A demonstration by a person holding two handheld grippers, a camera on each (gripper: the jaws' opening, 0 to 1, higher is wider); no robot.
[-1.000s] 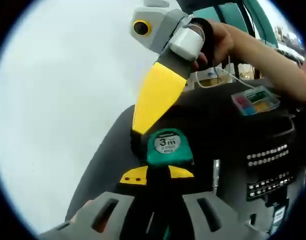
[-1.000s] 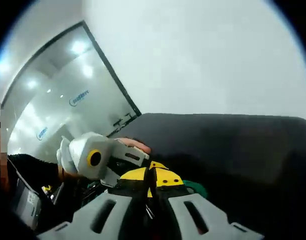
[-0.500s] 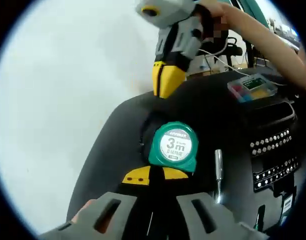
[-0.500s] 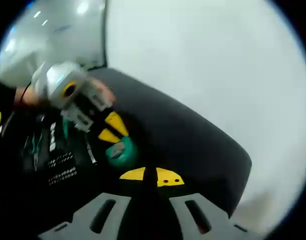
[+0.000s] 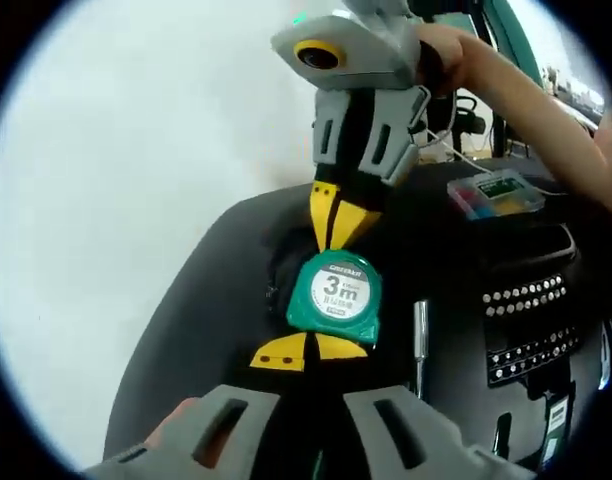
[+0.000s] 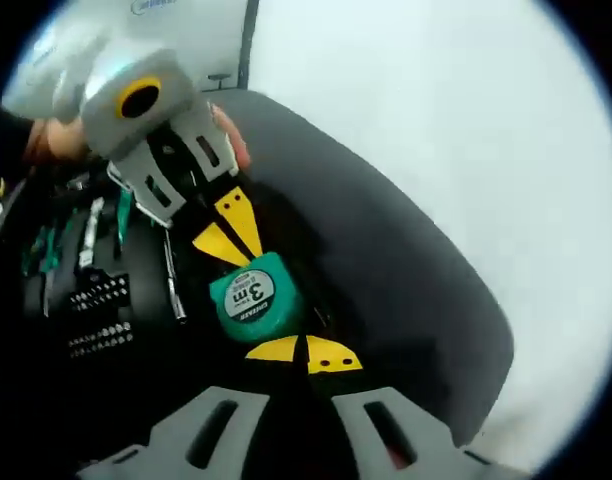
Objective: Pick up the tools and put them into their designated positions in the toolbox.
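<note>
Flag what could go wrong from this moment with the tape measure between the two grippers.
1. Both grippers, left and right, crowd the tape measure from opposite sides; their yellow tips could knock it sideways out of its spot in the toolbox.
2. The tape measure sits near the toolbox's rounded edge, so a nudge may send it toward the white surface.
3. The metal rod close beside it could get bumped.

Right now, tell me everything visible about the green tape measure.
The tape measure is a rounded, green, plastic-looking case with a white round label reading "3m" and smaller print too fine to read. It lies label-up in the open black toolbox, near its rim, with a slim metal tool beside it. The yellow tips of the left gripper and the right gripper meet it from opposite sides. No tape is pulled out.
</note>
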